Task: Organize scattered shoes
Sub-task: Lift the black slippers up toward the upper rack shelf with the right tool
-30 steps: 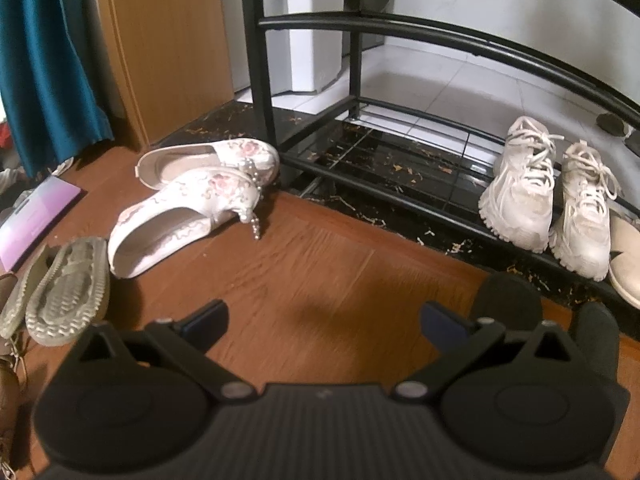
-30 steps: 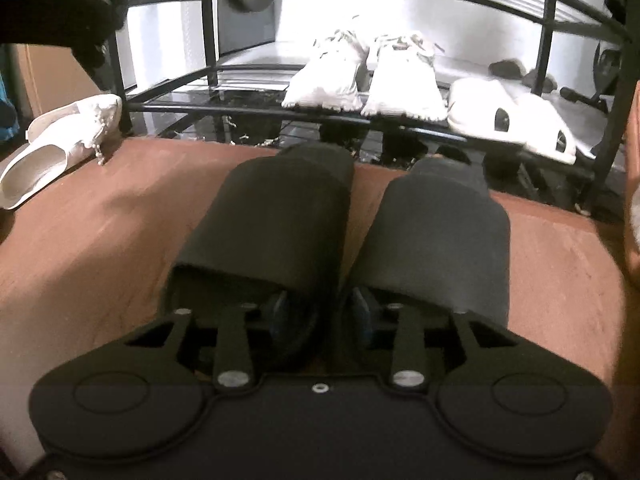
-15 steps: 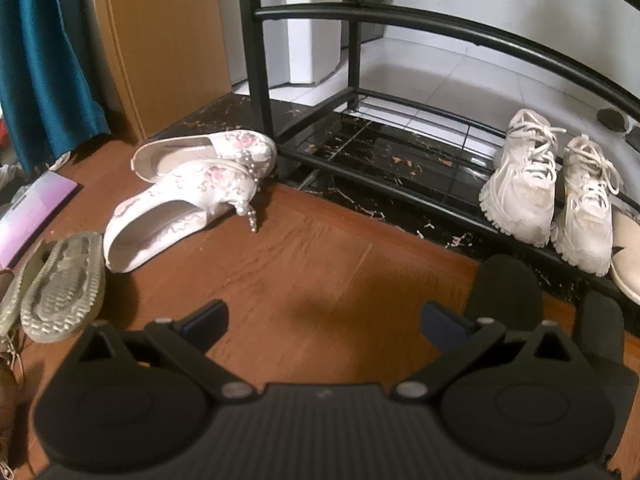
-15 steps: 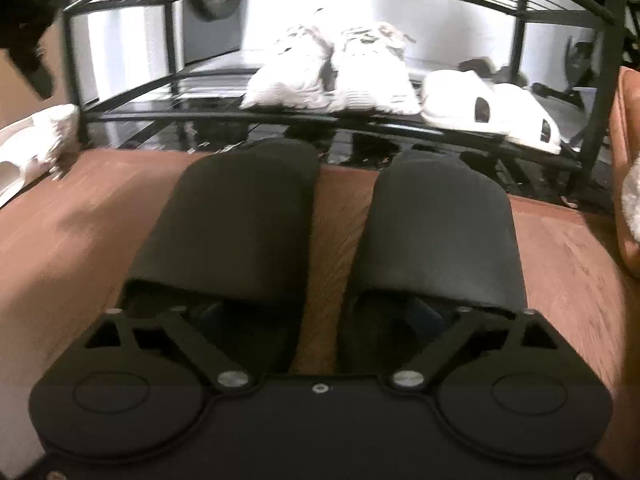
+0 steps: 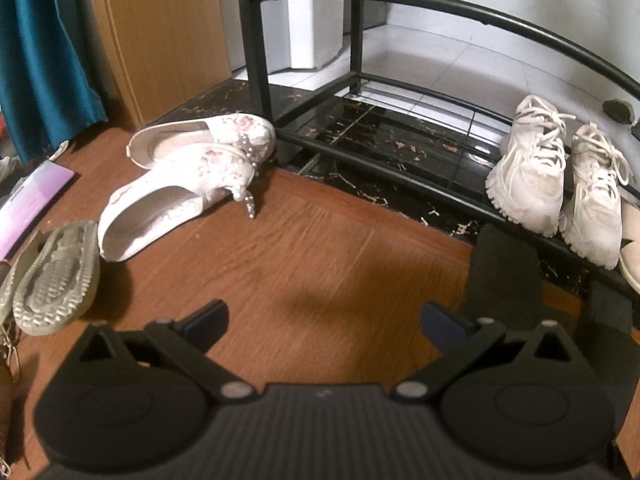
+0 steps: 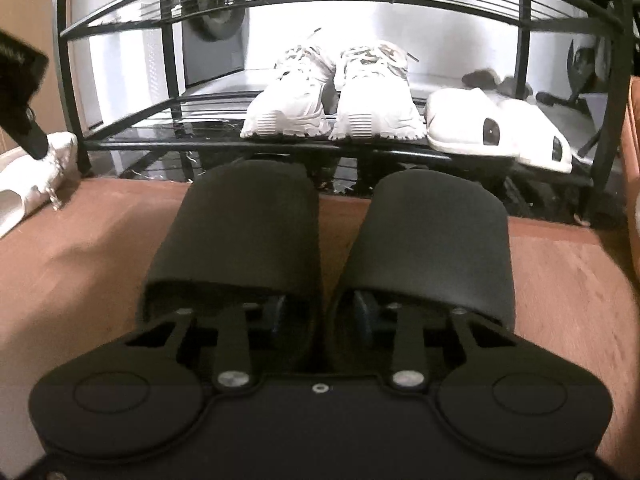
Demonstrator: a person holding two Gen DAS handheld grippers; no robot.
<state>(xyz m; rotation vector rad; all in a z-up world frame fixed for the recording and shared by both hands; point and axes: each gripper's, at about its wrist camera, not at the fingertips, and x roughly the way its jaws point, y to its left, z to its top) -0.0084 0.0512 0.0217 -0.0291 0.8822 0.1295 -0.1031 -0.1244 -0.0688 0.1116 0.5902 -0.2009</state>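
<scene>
the black metal shoe rack point(image 6: 72, 80) fills the far side of both views, its upper tiers cut off by the frame. on its lowest shelf a pair of white sneakers point(image 6: 332, 96) stands toes outward at the front edge, with white slippers point(image 6: 496, 128) just beside them toward the shelf's right end; in the left wrist view only a sliver of one slipper shows at the frame edge. on the wooden floor point(image 5: 320, 248) in front of that shelf lie two black slides point(image 6: 328, 240), side by side, toes toward the rack. the right gripper point(image 6: 320, 312) has one finger inside each slide, their inner walls pinched together between the nearly closed fingers; the tips are mostly hidden under the straps. near the rack's left post two white floral shoes point(image 5: 192, 176) lie overlapped, one on its side. a grey upturned sole point(image 5: 56, 280) sits by the left frame edge, its mate mostly cut off. the left gripper point(image 5: 324, 316) hovers over bare floor, fingers spread wide and empty.
</scene>
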